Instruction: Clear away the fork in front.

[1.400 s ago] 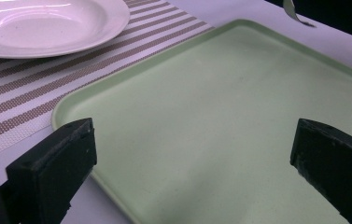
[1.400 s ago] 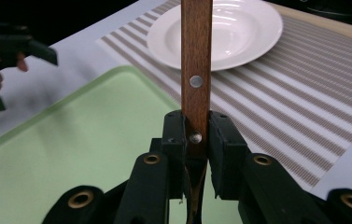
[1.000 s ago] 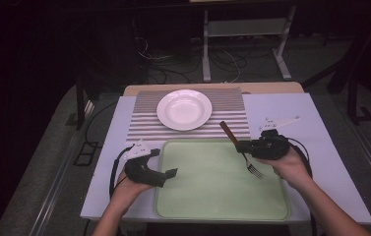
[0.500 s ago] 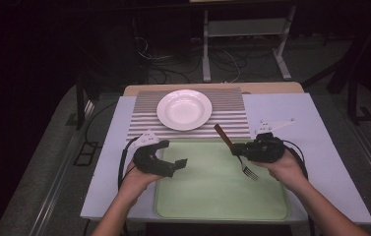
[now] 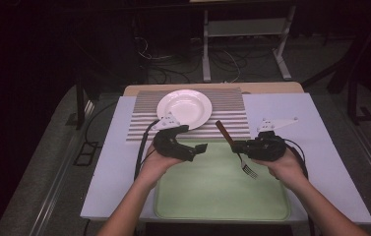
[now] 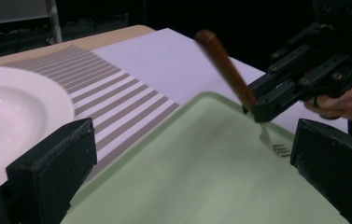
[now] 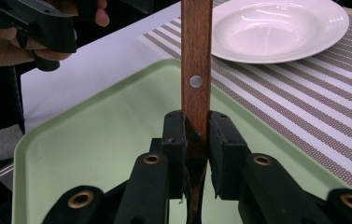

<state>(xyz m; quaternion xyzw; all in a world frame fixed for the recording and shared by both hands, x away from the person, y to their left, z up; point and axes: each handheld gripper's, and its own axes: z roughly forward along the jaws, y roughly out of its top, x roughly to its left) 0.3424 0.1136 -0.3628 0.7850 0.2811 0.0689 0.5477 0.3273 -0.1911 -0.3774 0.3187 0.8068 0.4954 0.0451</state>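
Over the green tray (image 5: 212, 196), the right gripper (image 5: 237, 146) is clamped on the wooden handle of a fork (image 5: 235, 150), lifted with tines tilted down toward the tray's far right part and handle toward the striped mat. The left gripper (image 5: 199, 149) hovers empty, jaws spread wide, above the tray's far left edge. This looks like a carrying step; next, the fork probably needs setting beside the white plate (image 5: 184, 108), which sits on the striped mat (image 5: 232, 115) beyond the tray.

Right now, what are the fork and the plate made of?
The fork likely has a wooden handle, brown with a metal rivet, and shiny metal tines. The plate looks like glazed white ceramic, glossy with highlights, though it could be plastic.
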